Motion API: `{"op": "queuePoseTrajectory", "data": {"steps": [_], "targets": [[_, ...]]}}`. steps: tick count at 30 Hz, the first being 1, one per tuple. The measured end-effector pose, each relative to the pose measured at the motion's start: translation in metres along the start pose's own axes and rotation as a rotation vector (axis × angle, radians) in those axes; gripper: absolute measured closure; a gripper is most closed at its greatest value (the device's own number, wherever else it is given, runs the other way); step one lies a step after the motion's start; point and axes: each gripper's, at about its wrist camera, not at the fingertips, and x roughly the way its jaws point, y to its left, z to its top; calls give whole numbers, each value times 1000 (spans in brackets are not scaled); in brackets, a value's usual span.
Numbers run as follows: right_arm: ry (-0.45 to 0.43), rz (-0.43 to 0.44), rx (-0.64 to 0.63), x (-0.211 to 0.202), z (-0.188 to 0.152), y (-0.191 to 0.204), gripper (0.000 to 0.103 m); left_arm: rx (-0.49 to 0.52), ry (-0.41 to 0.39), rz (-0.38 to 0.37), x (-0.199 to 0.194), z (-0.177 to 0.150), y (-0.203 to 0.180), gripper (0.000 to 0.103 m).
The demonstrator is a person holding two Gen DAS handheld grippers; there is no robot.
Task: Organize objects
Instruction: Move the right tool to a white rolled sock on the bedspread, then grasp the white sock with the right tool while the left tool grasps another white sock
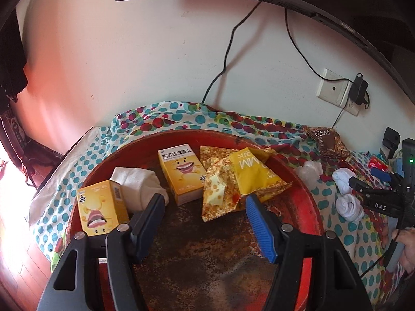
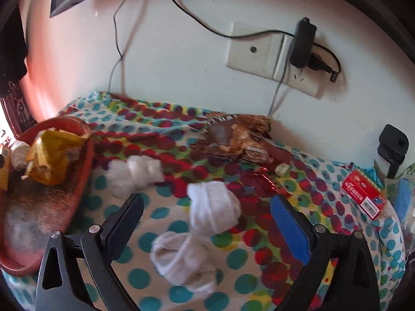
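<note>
While the left gripper is hovering with jaws released and holding nothing over the round red tray, two yellow medicine boxes, a rolled cream sock and yellow snack packets are lying at the tray's centre. Toward the lower middle of the right wrist view, the right gripper is spreading its jaws, empty, around rolled white socks on the polka-dot cloth; a red box is sitting at right.

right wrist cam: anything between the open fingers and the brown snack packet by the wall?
Yes: two rolled white socks lie on the dotted cloth, short of the brown packet.
</note>
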Motion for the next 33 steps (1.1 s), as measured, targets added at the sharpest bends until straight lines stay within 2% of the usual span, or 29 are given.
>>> {"op": "queuePoseTrajectory", "data": {"steps": [3, 11, 12, 15, 19, 20, 21, 22, 27, 33], "targets": [[49, 6, 2, 21, -5, -9, 5, 46, -4, -21, 1, -3, -17, 36], [72, 11, -11, 46, -3, -4, 5, 156, -52, -107, -6, -14, -64, 36], [82, 11, -12, 49, -3, -3, 9, 182, -58, -102, -5, -16, -70, 36], [84, 27, 11, 53, -6, -4, 28, 256, -50, -87, -2, -22, -85, 36], [74, 47, -5, 56, -11, -2, 36, 314, -53, -91, -1, -29, -100, 36], [65, 48, -5, 55, -12, -3, 41, 323, -54, -97, -2, -31, -103, 36], [57, 59, 7, 54, -14, -5, 55, 327, -57, -103, -2, -31, -105, 36], [52, 81, 25, 52, -15, -8, 59, 332, -60, -112, -3, -32, -107, 36], [24, 73, 41, 45, -19, -18, 59, 355, -48, -124, -2, -38, -118, 36], [14, 21, 74, 34, -31, -47, 59, 351, -28, -183, -3, -43, -132, 36]]}}
